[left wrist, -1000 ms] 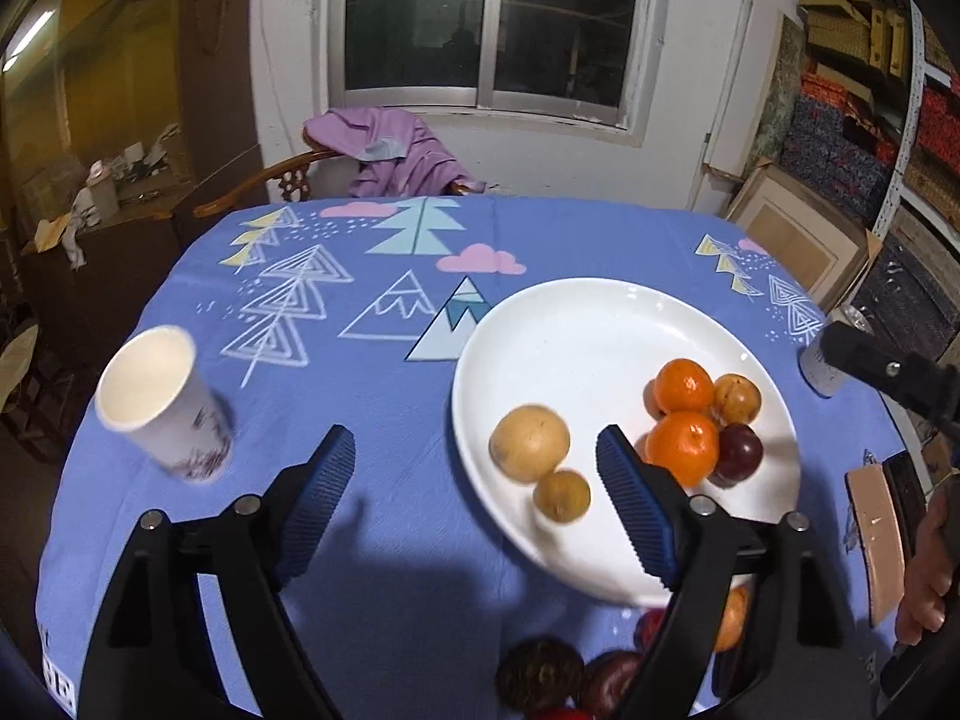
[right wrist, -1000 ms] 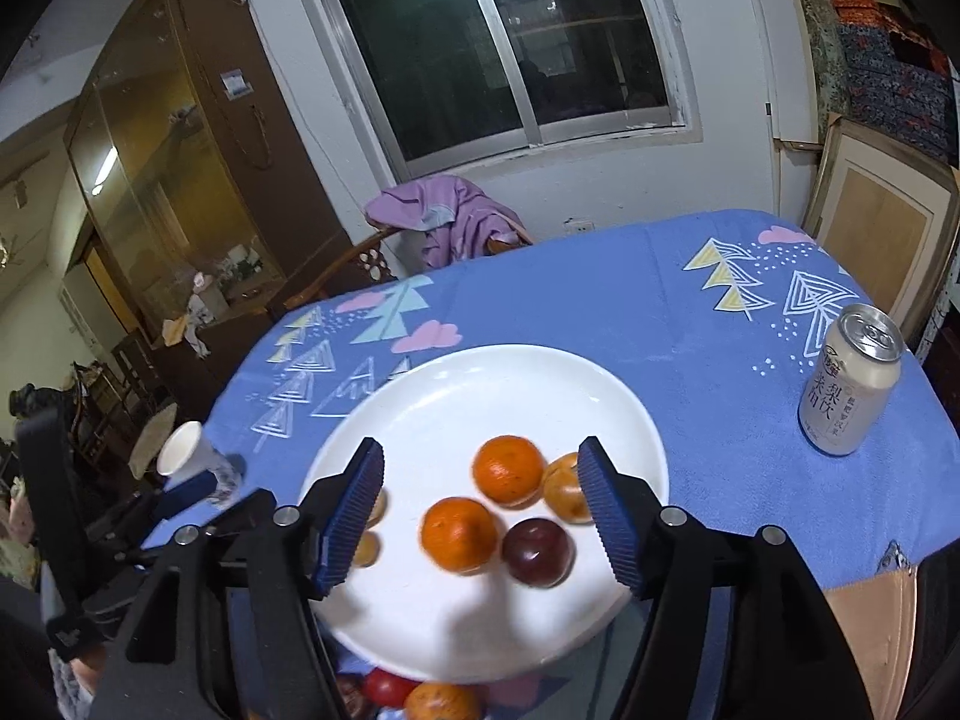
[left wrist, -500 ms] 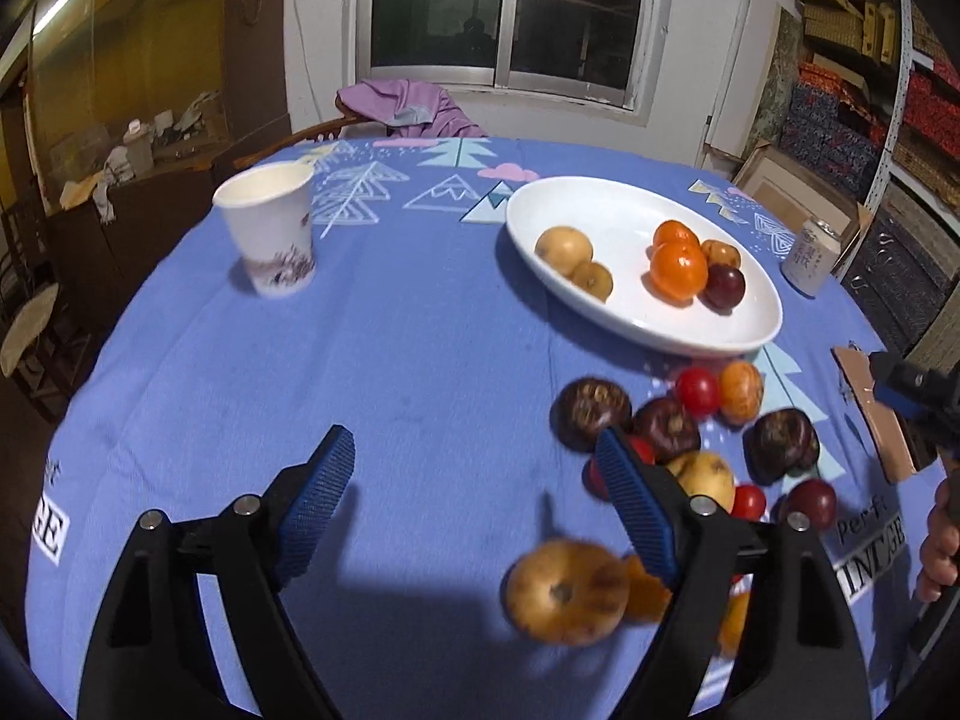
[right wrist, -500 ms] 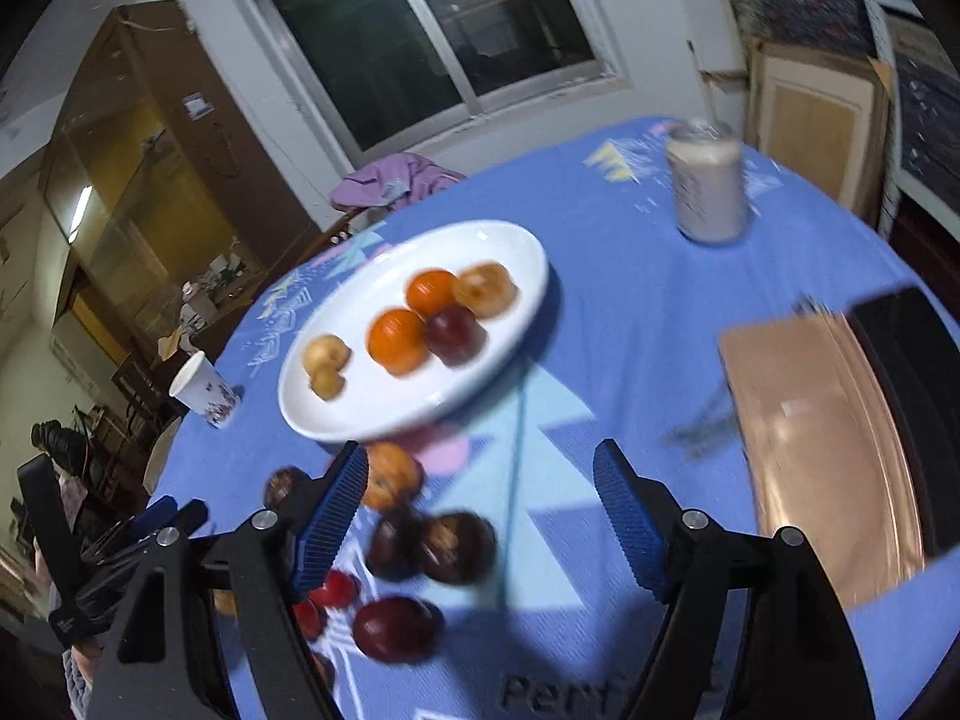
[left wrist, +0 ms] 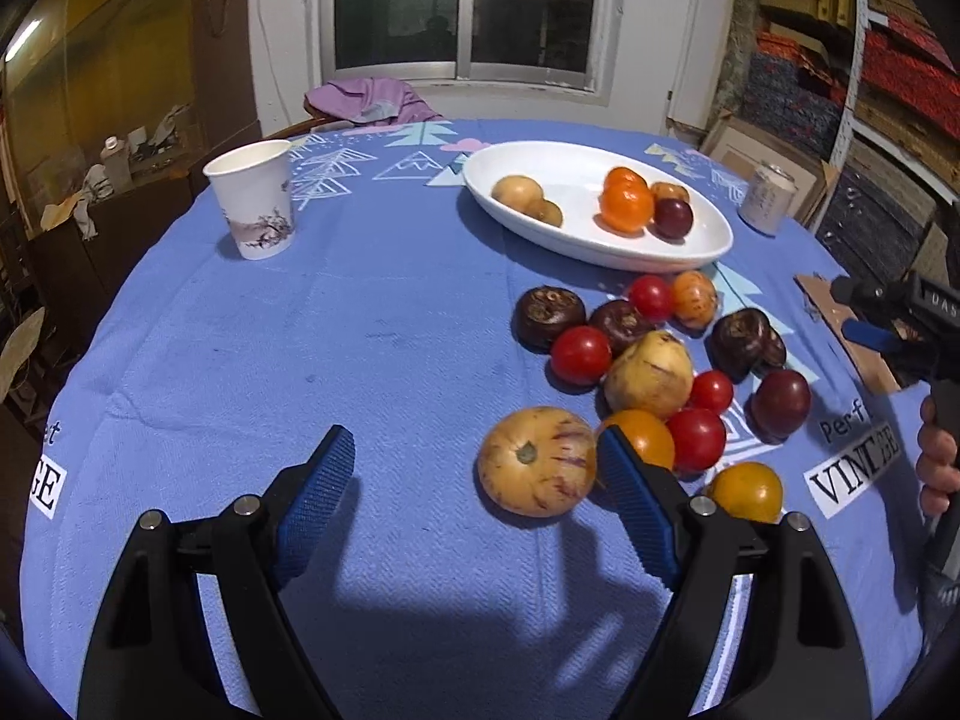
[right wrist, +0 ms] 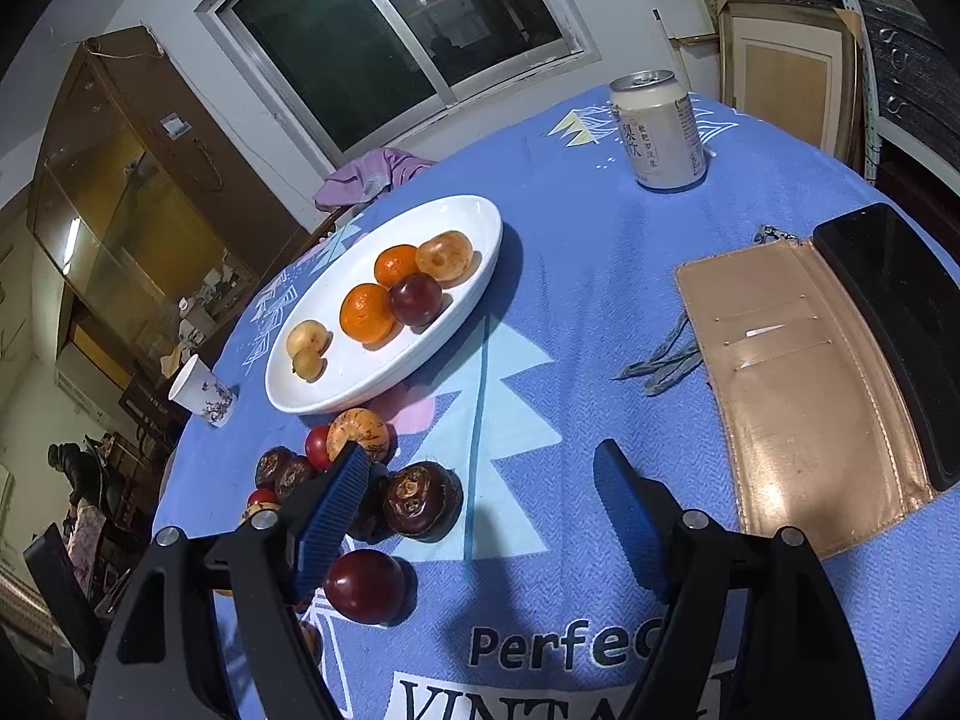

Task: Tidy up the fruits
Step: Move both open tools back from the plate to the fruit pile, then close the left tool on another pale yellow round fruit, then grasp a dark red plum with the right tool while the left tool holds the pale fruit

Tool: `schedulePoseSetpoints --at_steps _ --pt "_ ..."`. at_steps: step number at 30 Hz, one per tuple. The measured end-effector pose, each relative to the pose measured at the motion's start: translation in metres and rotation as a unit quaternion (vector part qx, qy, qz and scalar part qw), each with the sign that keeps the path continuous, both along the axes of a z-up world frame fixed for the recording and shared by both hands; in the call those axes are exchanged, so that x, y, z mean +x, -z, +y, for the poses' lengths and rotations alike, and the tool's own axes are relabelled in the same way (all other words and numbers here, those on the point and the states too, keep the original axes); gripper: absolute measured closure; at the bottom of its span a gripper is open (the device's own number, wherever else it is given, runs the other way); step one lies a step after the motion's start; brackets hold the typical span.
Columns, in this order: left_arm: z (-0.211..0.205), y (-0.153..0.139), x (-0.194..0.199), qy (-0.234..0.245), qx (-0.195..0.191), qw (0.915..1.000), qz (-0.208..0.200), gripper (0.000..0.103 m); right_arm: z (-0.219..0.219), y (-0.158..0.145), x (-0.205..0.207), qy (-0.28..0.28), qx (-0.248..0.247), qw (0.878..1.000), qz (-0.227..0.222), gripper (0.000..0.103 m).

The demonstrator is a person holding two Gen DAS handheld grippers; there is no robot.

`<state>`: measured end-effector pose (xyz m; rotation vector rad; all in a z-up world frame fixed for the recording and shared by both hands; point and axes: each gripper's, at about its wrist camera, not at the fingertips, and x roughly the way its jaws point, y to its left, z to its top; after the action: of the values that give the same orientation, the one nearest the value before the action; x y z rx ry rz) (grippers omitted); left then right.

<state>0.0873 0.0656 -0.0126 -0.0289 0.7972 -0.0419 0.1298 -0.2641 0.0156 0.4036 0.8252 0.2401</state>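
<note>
I am holding the left gripper (left wrist: 474, 468) low over the blue patterned tablecloth (left wrist: 360, 324), its blue-padded jaws spread wide and gripping nothing. The round yellow fruit with purple streaks (left wrist: 536, 461) is lying just ahead and toward my right finger, almost against that pad, stem end facing the camera. It looks near enough round that no long axis matters. To take it, I judge I should be shifting the claw right and forward so the fruit sits centred between the pads.

Beyond it, further ahead and to the right, the loose pile of red tomatoes, dark brown fruits and orange ones (left wrist: 654, 360) is waiting, and past that the white oval plate (left wrist: 708, 246) is already carrying six pieces.

The right gripper (right wrist: 480, 474) is likewise wide apart and empty. A dark red plum (right wrist: 364, 586) is sitting just below its left finger, with a dark brown fruit (right wrist: 422, 500) close ahead, inside that finger. The left claw is nearer the streaked fruit; the right is nearer the plum.
</note>
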Motion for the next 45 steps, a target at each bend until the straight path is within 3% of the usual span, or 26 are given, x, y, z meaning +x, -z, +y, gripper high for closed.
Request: schedulePoseSetpoints --at_steps 3,8,11,14,17,19,20,28,30,32,33,35,37,45 --pt "-0.003 0.006 0.004 0.003 0.01 0.9999 0.012 0.022 0.001 0.0 0.0 -0.002 0.002 1.0 0.001 0.024" --pt "-0.001 0.007 0.007 -0.008 0.022 0.9997 0.01 0.011 0.001 0.0 0.001 -0.005 0.004 1.0 0.003 0.024" --pt "0.01 -0.001 0.006 -0.047 0.045 0.9977 -0.019 0.007 0.0 0.0 0.0 -0.003 0.007 1.0 0.003 0.024" --pt "0.035 -0.009 0.007 -0.124 0.063 0.9895 -0.038 0.008 0.0 -0.001 0.0 -0.005 0.009 1.0 0.001 0.023" --pt "0.066 -0.012 0.008 -0.16 0.007 0.9867 -0.026 0.008 0.001 -0.003 -0.001 -0.008 0.008 1.0 -0.002 0.023" --pt "0.077 -0.012 0.007 -0.161 -0.035 0.9861 -0.024 0.008 0.001 -0.002 -0.002 -0.008 0.009 1.0 -0.001 0.023" --pt "0.077 -0.012 0.006 -0.157 -0.038 0.9866 -0.023 0.008 0.0 -0.003 -0.002 -0.008 0.009 1.0 -0.001 0.023" --pt "0.033 -0.001 0.01 -0.093 0.028 0.9951 -0.017 0.008 0.001 -0.003 -0.002 -0.01 0.007 1.0 -0.004 0.023" --pt "0.023 0.002 0.008 -0.08 0.044 0.9956 -0.021 0.012 0.002 -0.004 -0.003 -0.011 0.007 1.0 -0.007 0.023" --pt "0.019 0.005 0.008 -0.069 0.045 0.9964 -0.017 0.022 0.004 -0.004 -0.006 -0.015 0.003 1.0 -0.011 0.023" --pt "0.017 0.008 0.011 -0.063 0.041 0.9971 -0.01 0.027 0.006 -0.004 -0.007 -0.016 0.0 1.0 -0.012 0.023" --pt "0.018 0.013 0.015 -0.055 0.031 0.998 0.004 0.047 0.011 -0.003 -0.009 -0.023 -0.008 1.0 -0.012 0.023" --pt "0.022 0.018 0.019 -0.052 0.013 0.9984 0.018 0.053 0.018 -0.002 -0.011 -0.035 -0.016 0.999 -0.011 0.023" --pt "0.021 0.02 0.019 -0.049 0.015 0.9985 0.019 0.054 0.031 -0.005 -0.016 -0.057 -0.035 0.998 -0.02 0.023"
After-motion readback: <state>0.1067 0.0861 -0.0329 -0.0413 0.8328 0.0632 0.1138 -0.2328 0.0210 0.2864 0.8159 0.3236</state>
